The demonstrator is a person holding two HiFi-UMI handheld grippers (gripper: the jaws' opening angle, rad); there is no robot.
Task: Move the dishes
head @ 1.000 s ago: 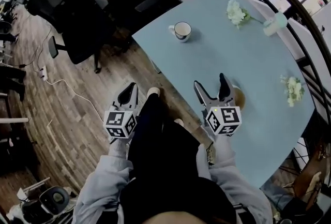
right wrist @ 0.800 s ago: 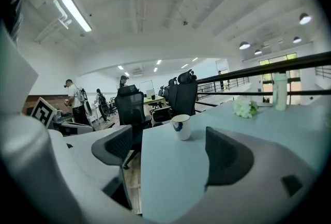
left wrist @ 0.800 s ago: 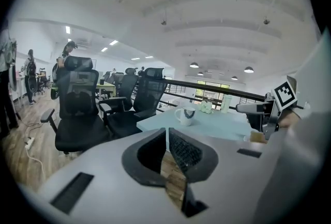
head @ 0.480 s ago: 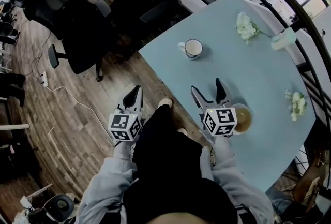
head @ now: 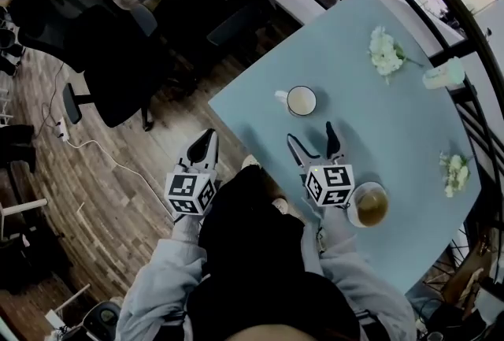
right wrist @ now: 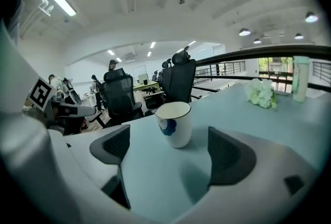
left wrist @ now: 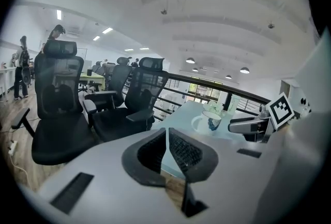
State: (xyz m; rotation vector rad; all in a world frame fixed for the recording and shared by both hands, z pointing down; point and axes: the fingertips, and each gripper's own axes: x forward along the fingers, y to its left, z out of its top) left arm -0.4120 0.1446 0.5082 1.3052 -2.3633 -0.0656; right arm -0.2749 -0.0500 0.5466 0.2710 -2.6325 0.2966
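A white mug (head: pixel 302 101) with a dark rim and a blue mark stands on the light blue table (head: pixel 370 119). My right gripper (head: pixel 312 136) is open just short of the mug. In the right gripper view the mug (right wrist: pixel 174 123) stands ahead of the open gripper (right wrist: pixel 168 140), between the lines of the two fingers and touching neither. A small bowl (head: pixel 369 205) with a brownish inside sits on the table right of that gripper's marker cube. My left gripper (head: pixel 205 141) is shut and empty over the wooden floor, left of the table; its closed gripper (left wrist: pixel 166 134) points toward the mug (left wrist: pixel 209 121).
White flowers (head: pixel 386 52) and a pale bottle (head: pixel 445 73) lie at the table's far side, with more flowers (head: pixel 454 172) at the right edge. Black office chairs (head: pixel 87 9) stand on the floor to the left. A dark railing (head: pixel 465 48) curves behind the table.
My right gripper has moved forward and left from beside the bowl toward the mug; the bowl now lies back beside its cube. The left gripper has hardly moved.
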